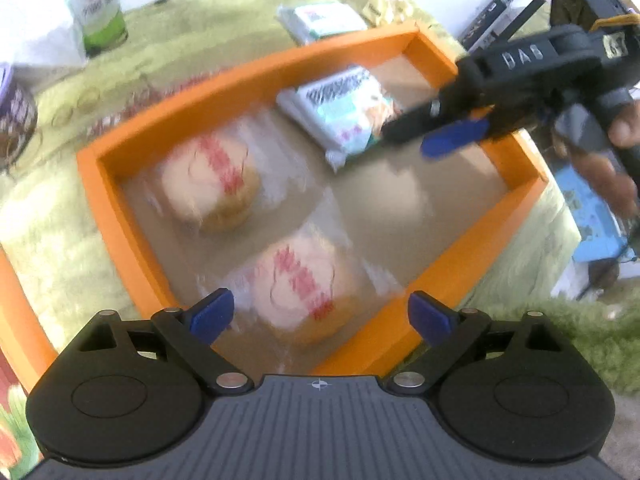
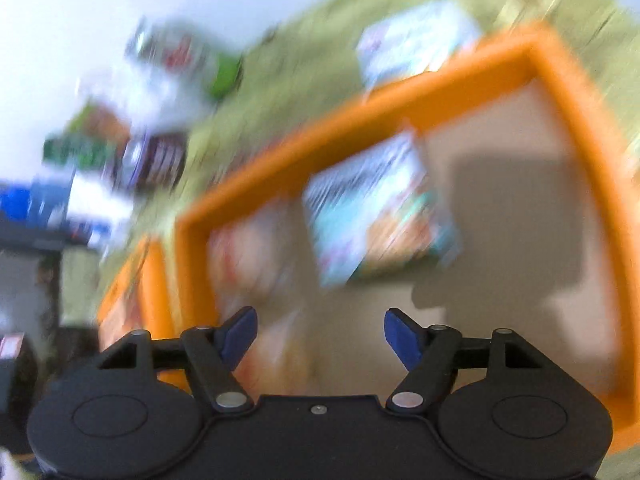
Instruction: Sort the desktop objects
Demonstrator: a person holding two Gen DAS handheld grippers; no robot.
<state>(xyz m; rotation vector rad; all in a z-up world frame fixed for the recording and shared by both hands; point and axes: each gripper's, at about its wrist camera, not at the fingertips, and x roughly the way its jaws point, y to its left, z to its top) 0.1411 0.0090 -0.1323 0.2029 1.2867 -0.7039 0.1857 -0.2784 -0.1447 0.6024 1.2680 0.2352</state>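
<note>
1. Orange walls and a tan floor make up the shallow rectangular tray [image 1: 256, 76] that holds what I am sorting.
2. Inside it lie two round pale buns in clear wrappers with red print, one [image 1: 212, 184] toward the tray's left wall, the other [image 1: 308, 284] just ahead of my left hand-held gripper [image 1: 320, 316].
3. A flat white and teal printed packet [image 1: 340, 112] lies toward the tray's far end, apart from both buns.
4. My left hand-held gripper hovers above the nearer bun with its blue-padded fingers wide apart and nothing pressed between them.
5. My right hand-held gripper [image 2: 320, 336] is over the tray too; its fingers stand apart and empty, and the printed packet [image 2: 380, 208] lies ahead of it, badly blurred.
6. Seen from the left wrist, the right hand-held gripper [image 1: 436, 132] reaches in from the right with its tips just beside the packet's edge.
7. The tray sits on a green fuzzy cloth over the worktop [image 1: 52, 216].
8. Beyond the tray lies a second white and green packet [image 1: 320, 20], and a white and green bottle [image 1: 96, 8] stands farther left.
</note>
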